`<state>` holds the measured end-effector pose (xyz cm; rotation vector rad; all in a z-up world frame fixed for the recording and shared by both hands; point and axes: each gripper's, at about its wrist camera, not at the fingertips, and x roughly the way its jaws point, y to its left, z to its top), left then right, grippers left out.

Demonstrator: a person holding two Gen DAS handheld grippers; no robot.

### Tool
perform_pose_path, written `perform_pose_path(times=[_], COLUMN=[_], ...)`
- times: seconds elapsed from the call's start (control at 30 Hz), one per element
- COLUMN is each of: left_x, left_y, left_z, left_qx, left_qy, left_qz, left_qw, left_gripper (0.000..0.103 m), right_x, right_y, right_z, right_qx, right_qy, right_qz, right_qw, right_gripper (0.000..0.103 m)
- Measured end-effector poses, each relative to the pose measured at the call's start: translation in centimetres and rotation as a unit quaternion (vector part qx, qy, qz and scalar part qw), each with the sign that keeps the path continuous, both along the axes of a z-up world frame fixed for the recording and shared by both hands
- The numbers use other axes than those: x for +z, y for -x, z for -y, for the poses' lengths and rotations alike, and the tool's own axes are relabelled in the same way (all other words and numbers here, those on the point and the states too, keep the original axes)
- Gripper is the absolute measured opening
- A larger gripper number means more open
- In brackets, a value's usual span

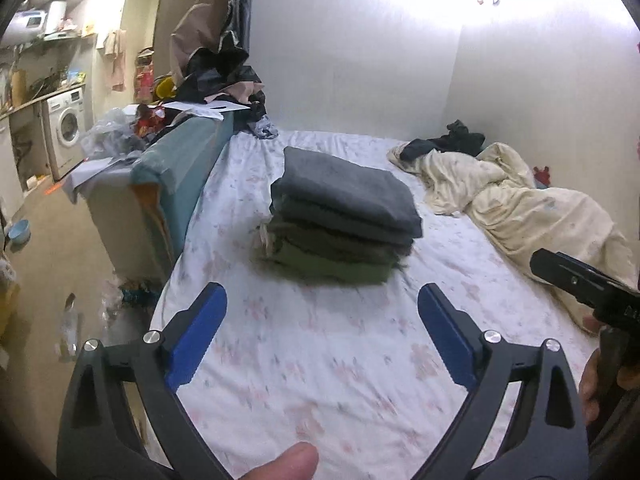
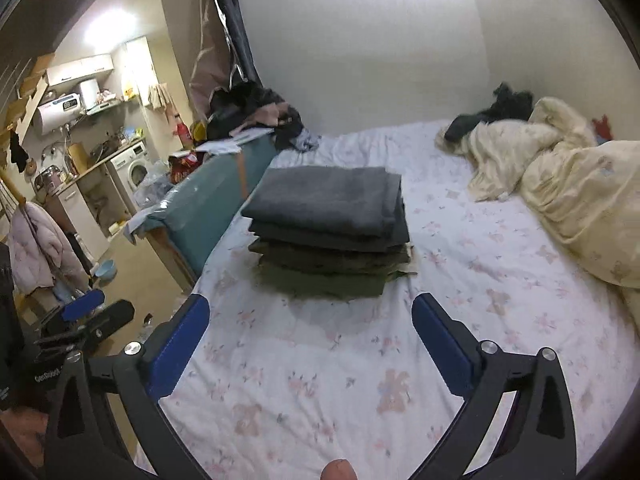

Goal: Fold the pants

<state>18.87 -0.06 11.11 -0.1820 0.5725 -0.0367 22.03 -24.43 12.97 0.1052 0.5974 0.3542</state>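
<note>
A neat stack of folded pants (image 1: 340, 220), dark grey on top and olive green below, lies on the flowered bed sheet (image 1: 320, 360). It also shows in the right wrist view (image 2: 328, 232). My left gripper (image 1: 322, 300) is open and empty, hovering just short of the stack. My right gripper (image 2: 310, 308) is open and empty too, a little in front of the stack. The right gripper's body shows at the right edge of the left wrist view (image 1: 580, 280). The left gripper shows at the left edge of the right wrist view (image 2: 92, 312).
A crumpled cream duvet (image 2: 560, 184) with dark clothes (image 2: 496, 108) lies at the far right of the bed. A teal headboard (image 2: 208, 204) piled with clothes and papers runs along the left. Past it are the floor, a blue bowl (image 1: 19, 230) and a washing machine (image 1: 66, 128).
</note>
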Motion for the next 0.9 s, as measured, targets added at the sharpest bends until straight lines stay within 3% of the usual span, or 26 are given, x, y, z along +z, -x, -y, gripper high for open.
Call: perform_pose_path(times=[0.03, 0.2, 0.43, 0.67, 0.73, 0.9], left_x=[0.1, -1.0, -3.2, -6.6, -7.3, -7.5], left_y=[1.8, 7.3, 12.4, 13.1, 13.3, 12.9], left_z=[0.1, 0.8, 2.0, 3.4, 3.9, 3.9], left_qx=[0.007, 0.001, 0.04, 0.04, 0.045, 0.042], left_qy=[0.004, 0.021, -0.043, -0.043, -0.066, -0.071], left_qz=[0.0, -0.001, 0.013, -0.009, -0.002, -0.002], left_qw=[1.0, 0.9998, 0.9982, 0.9983, 0.9968, 0.9966], left_gripper=[0.102, 0.102, 0.102, 0.102, 0.102, 0.102], right_x=[0.3, -0.3, -3.5, -7.9, -8.8, -9.0], right_y=[2.0, 8.6, 14.2, 16.6, 17.2, 16.8], right_z=[0.3, 1.3, 1.8, 1.5, 1.2, 0.8], right_qx=[-0.005, -0.028, -0.041, -0.039, -0.037, -0.041], right_qy=[-0.008, -0.013, 0.029, 0.023, 0.029, 0.045], right_qz=[0.009, 0.017, 0.032, 0.027, 0.031, 0.051], right_qw=[1.0, 0.999, 0.998, 0.999, 0.998, 0.997], right_gripper=[0.103, 0.103, 0.103, 0.103, 0.103, 0.103])
